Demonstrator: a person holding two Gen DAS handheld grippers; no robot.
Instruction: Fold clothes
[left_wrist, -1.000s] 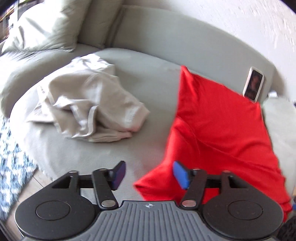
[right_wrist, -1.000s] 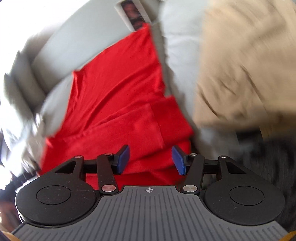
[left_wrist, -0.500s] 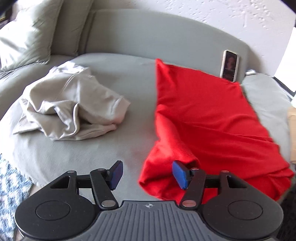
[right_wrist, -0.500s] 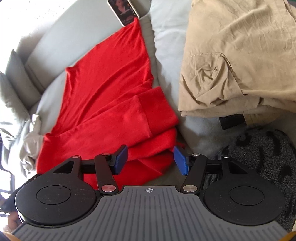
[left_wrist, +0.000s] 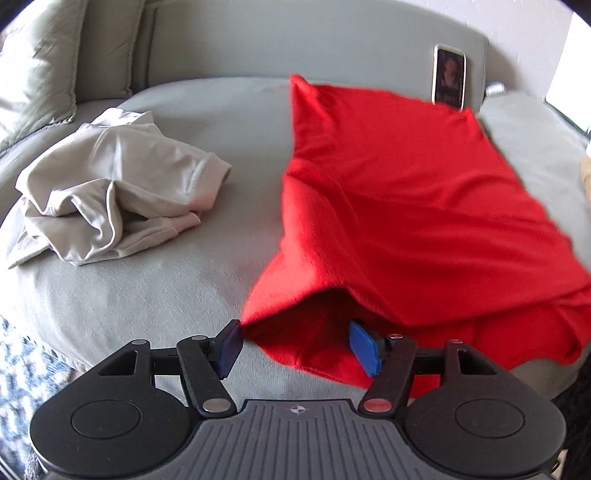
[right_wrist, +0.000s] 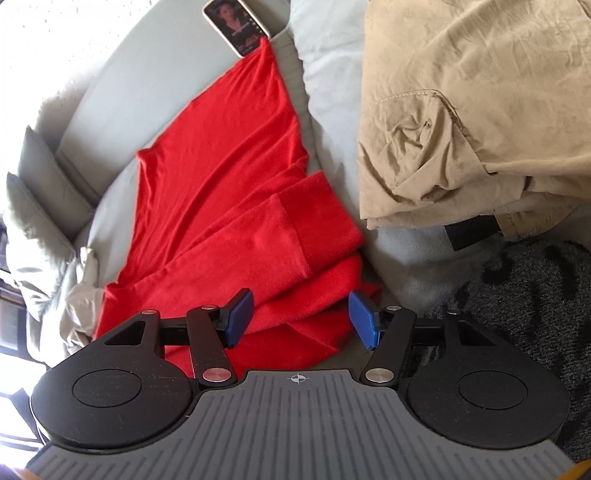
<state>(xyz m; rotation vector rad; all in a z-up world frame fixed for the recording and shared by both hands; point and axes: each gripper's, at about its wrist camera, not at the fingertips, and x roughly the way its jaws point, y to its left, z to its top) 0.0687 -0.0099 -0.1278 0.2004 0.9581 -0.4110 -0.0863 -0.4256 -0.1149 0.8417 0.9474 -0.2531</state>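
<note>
A red long-sleeved garment lies spread on the grey sofa seat. Its near left corner is folded into a loose hollow. My left gripper is open at that corner, and red cloth lies between its blue pads without being pinched. In the right wrist view the same red garment has a sleeve folded across its body. My right gripper is open just above the garment's near right edge, gripping nothing.
A crumpled beige shirt lies on the seat left of the red garment. A phone leans on the backrest. Folded khaki clothing and a dark spotted fleece lie to the right. Cushions stand far left.
The left gripper rolled and sank toward the red garment's near corner, which now lies between its fingers. The right view went from blurred to steady, and its jaws widened slightly.
</note>
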